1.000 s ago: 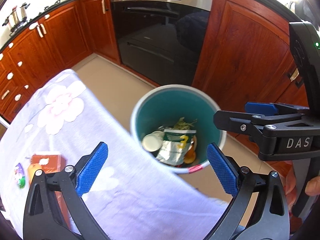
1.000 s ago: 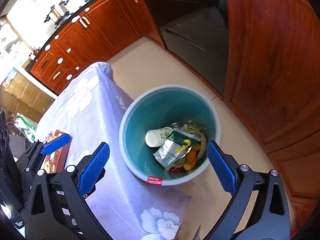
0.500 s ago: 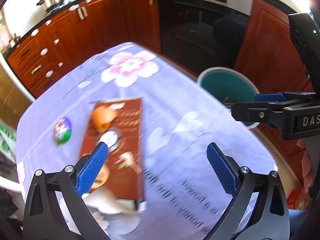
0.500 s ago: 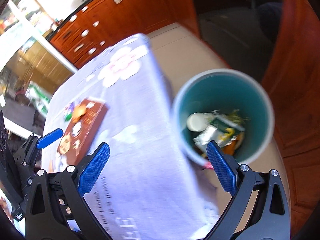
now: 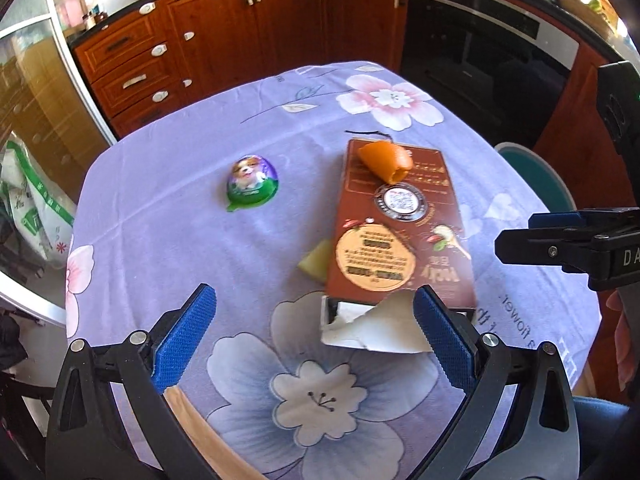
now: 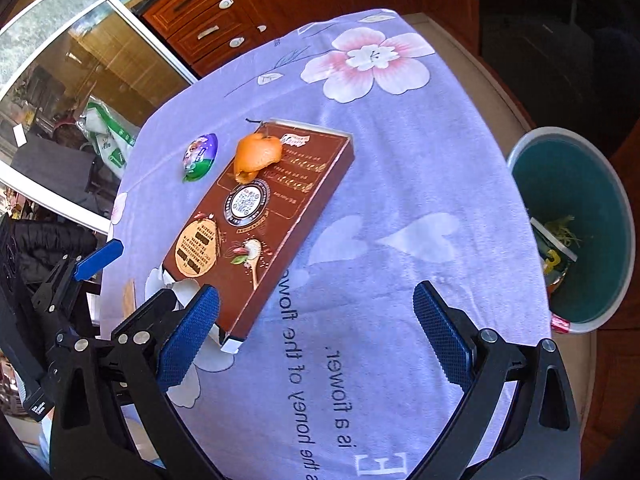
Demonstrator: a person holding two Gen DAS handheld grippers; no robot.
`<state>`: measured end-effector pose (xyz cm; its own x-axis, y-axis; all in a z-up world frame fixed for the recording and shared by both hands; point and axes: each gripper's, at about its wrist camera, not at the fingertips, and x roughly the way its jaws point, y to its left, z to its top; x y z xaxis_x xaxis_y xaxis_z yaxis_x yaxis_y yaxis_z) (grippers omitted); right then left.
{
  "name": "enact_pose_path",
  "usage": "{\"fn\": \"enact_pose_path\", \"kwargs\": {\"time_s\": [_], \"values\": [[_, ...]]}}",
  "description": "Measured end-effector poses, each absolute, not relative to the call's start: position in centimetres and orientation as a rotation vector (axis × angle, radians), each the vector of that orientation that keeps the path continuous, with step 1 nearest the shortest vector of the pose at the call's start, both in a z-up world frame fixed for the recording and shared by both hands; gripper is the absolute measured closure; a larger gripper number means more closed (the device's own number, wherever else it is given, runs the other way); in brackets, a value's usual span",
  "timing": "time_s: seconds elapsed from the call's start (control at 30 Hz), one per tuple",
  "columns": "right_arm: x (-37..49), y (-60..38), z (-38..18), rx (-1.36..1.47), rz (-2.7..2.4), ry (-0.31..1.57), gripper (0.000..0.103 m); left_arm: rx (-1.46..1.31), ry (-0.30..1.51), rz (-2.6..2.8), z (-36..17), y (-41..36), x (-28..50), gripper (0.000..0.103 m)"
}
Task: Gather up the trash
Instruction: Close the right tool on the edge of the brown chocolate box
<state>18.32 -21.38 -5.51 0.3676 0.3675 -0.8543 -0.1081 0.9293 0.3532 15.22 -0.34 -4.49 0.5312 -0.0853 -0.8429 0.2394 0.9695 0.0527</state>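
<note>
The counter (image 5: 168,216), draped in a lilac flowered cloth, fills most of both views, with wide bare cloth along its near and right sides. Past its right edge, down on the floor, stands the teal bin (image 6: 576,216), already holding a wrapper and scraps; a second ago both grippers hung right over that bin, and now they have swung back above the counter.

A long brown box (image 5: 400,236) lies flat near the middle, its torn white end flap pointing to the near edge. On its far end sits a piece of orange peel (image 5: 385,160). A small yellowish scrap (image 5: 316,266) touches the box's left side. Well apart to the left lies a green and purple foil lid (image 5: 252,184), with open cloth all round it.

The left gripper (image 5: 314,340) hovers over the box's torn end, jaws spread wide and holding nothing. The right gripper (image 6: 316,338) hangs over the bare cloth to the right of the box, jaws likewise parted and empty.
</note>
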Motion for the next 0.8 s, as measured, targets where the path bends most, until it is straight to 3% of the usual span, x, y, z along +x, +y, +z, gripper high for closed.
{"fn": "enact_pose_path", "kwargs": {"time_s": [0.4, 0.5, 0.53, 0.57, 0.6, 0.8], "values": [[19.4, -18.0, -7.3, 0.320, 0.319, 1.192, 0.010, 0.103, 1.004, -0.131, -6.1, 3.6, 18.0, 0.004], [19.5, -17.9, -7.7, 0.339, 0.310, 1.193, 0.022, 0.140, 1.007, -0.146, -6.7, 2.9, 18.1, 0.004], [19.6, -17.9, -7.8, 0.344, 0.315, 1.195, 0.029, 0.143, 1.009, -0.153, -6.9, 2.8, 18.1, 0.004], [19.7, -17.8, -8.0, 0.357, 0.330, 1.202, 0.042, 0.143, 1.013, -0.157, -7.1, 2.8, 18.1, 0.004], [19.8, -17.8, -8.3, 0.372, 0.346, 1.216, 0.047, 0.145, 1.022, -0.162, -7.4, 2.7, 18.1, 0.004], [20.2, -17.1, -9.3, 0.414, 0.368, 1.217, 0.050, 0.133, 1.032, -0.184, -8.2, 2.5, 18.0, 0.004]]}}
